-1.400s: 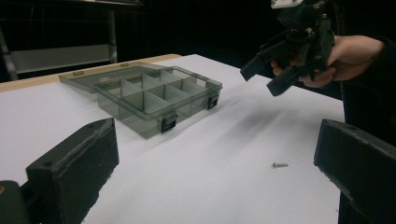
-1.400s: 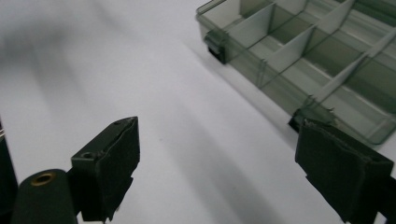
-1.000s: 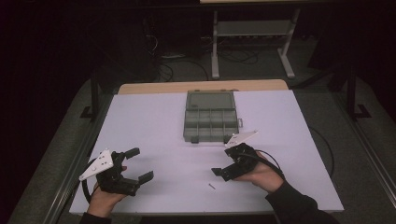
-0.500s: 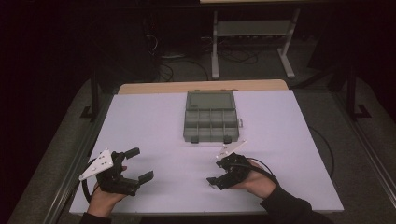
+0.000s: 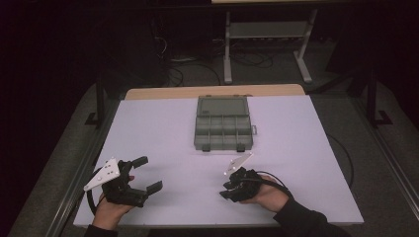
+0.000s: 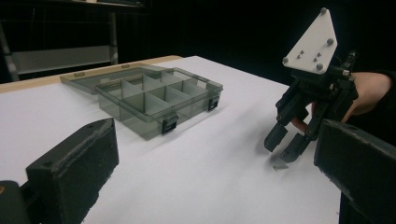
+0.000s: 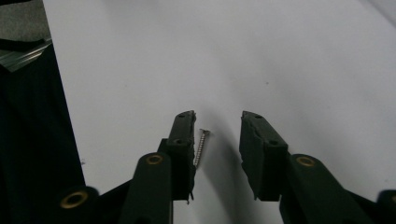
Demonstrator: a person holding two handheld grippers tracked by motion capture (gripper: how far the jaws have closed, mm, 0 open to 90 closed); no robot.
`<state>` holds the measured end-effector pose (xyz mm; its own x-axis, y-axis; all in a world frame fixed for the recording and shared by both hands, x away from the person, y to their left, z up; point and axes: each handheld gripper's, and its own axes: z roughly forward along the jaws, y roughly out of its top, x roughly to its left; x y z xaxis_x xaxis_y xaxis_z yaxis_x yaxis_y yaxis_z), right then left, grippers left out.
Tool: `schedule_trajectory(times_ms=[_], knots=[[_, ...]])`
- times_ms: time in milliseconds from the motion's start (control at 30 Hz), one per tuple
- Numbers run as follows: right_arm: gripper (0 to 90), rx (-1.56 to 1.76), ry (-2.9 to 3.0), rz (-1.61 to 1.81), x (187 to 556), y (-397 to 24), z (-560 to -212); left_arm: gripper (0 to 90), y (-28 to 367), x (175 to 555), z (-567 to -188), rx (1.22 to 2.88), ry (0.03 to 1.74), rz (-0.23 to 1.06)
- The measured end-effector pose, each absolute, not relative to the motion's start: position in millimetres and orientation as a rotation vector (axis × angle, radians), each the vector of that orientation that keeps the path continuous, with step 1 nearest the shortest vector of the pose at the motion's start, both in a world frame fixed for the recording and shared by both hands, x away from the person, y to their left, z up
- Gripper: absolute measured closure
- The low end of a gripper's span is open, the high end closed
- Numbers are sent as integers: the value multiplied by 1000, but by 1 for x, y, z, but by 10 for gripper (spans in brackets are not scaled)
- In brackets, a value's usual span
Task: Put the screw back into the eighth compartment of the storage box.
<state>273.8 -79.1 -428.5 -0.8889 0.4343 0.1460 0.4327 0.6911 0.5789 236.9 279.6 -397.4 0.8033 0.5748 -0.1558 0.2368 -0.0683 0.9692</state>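
At the left of the high view we see the left gripper [image 5: 147, 174] near the table's [image 5: 163, 128] front left corner, held in a hand [image 5: 109, 211], with its jaws spread wide and nothing between them; its grey plate [image 5: 103, 174] tilts up toward the table edge. In the left gripper view the same two jaws stand far apart at the picture's bottom corners, above bare white tabletop. Moving toward the middle, we find the box [image 5: 223, 129], a grey see-through case with its lid laid back flat and its compartments open to us, well apart from both grippers and farther up the table. We cannot tell whether any compartment holds anything. To the right and nearer the front edge is the right gripper [image 5: 228, 190], tipped down onto the table, with a hand [image 5: 264, 193] and a dark sleeve [image 5: 306, 222] behind it. Its jaws have just been closing, and in the right gripper view we see a screw [image 7: 201, 146] lying on the table between them, just beside the left-hand pad, while the other pad stands clear of it, so the screw is not yet pinched. In the left gripper view the screw [image 6: 279, 166] lies just under those tips.
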Motion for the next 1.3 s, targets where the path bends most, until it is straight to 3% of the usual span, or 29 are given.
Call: schedule_trajectory(times_ms=[700,1300], knots=[[861,702,2931,922,272,-74,-435,0,279,237,-397,1655,649,314],[866,725,2883,996,279,-85,-417,0,279,237,-397,1654,649,315]])
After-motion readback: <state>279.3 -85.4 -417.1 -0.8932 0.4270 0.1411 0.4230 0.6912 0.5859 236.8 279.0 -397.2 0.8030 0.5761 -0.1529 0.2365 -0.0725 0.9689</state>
